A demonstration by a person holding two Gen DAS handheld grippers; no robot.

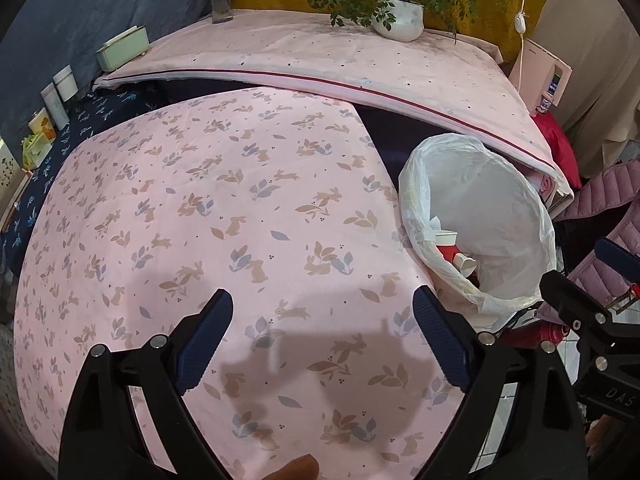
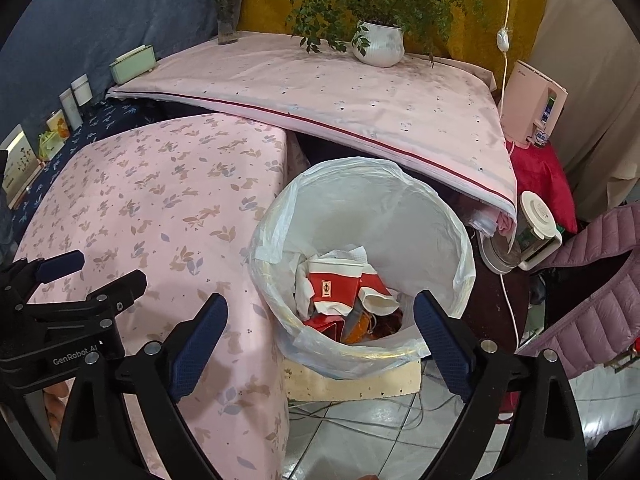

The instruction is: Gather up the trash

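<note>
Inside white-lined trash bin [image 2: 362,248] | crumpled red-white paper cups [image 2: 334,284] | paper scraps

Pink rabbit-print tablecloth [image 1: 240,208], mustard wall [image 2: 272,12] behind, tiled floor [image 2: 360,432].

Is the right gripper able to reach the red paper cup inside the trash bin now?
Probably yes. The right gripper is open, empty, and pointing down at the trash bin, whose mouth is uncovered. The red paper cup lies on top of the other trash.

Lower trash under the red-and-white paper cups [image 2: 336,286] in the bin [image 2: 360,248]; device label [image 2: 545,120] illegibly small
</note>
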